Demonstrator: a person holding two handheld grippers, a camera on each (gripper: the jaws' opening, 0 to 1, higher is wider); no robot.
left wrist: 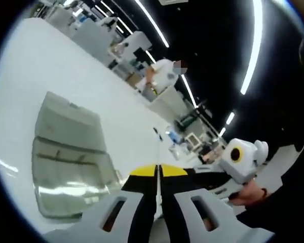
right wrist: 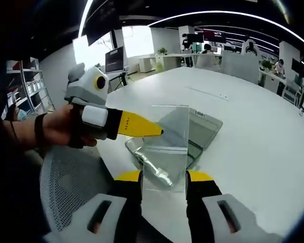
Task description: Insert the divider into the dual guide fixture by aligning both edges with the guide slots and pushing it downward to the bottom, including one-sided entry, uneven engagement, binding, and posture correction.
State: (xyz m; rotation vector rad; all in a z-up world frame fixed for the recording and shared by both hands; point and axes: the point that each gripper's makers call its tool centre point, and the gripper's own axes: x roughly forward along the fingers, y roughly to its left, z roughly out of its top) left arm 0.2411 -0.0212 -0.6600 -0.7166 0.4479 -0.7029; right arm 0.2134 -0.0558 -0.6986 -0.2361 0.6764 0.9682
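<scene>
A clear, thin divider (right wrist: pixel 164 142) stands upright in the air above the table. My right gripper (right wrist: pixel 163 177) is shut on its lower part, one yellow-tipped jaw on each side edge. My left gripper (right wrist: pixel 159 132) comes in from the left and pinches the divider's left edge. In the left gripper view, my left gripper (left wrist: pixel 157 171) has its jaws nearly together, with the divider (left wrist: pixel 157 195) showing edge-on as a thin pale line between them. The clear guide fixture (right wrist: pixel 197 129) lies on the white table behind the divider; it appears as well as a tray-like fixture (left wrist: pixel 71 157) at the left.
The white table (right wrist: pixel 253 126) is large and round. A grey mesh chair (right wrist: pixel 71 187) stands at its near edge. A hand (right wrist: pixel 61 129) holds the left gripper. A person in white (left wrist: pixel 162 73) stands by far desks with monitors and chairs.
</scene>
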